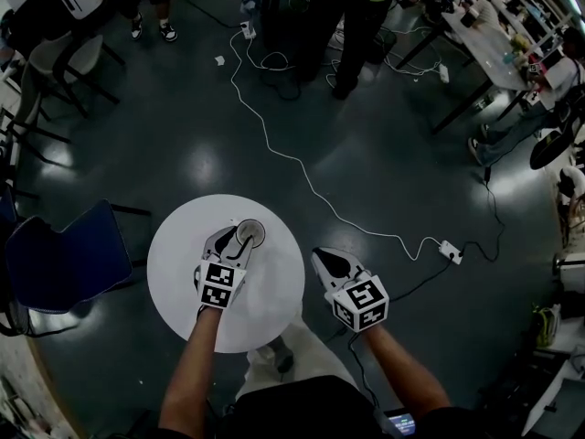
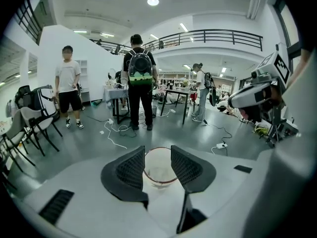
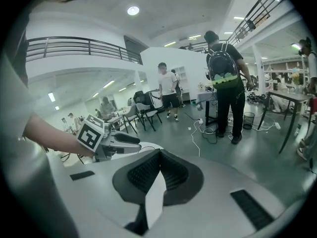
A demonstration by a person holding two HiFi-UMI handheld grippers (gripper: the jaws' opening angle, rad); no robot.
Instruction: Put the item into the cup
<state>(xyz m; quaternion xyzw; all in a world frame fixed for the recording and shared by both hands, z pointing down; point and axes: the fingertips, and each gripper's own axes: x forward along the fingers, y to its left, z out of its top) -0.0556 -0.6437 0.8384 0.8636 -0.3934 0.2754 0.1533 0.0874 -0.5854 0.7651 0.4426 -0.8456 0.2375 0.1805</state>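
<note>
A clear, round cup (image 1: 251, 233) stands upright on the far part of the round white table (image 1: 178, 277). My left gripper (image 1: 235, 240) hovers at the cup, open, its two dark ribbed jaws set either side of the cup's (image 2: 159, 171) near rim without pressing on it. I cannot tell whether a small item lies at the cup's bottom. My right gripper (image 1: 319, 256) hangs off the table's right edge over the floor. Its jaws (image 3: 159, 152) meet at the tips, shut, with nothing between them. The left gripper (image 3: 118, 141) also shows at the left of the right gripper view.
A blue chair (image 1: 64, 259) stands close to the table's left. A white cable runs across the dark floor to a power strip (image 1: 450, 251) at the right. People stand beyond (image 2: 140, 81), with chairs (image 2: 29, 120) at left and desks at the far right.
</note>
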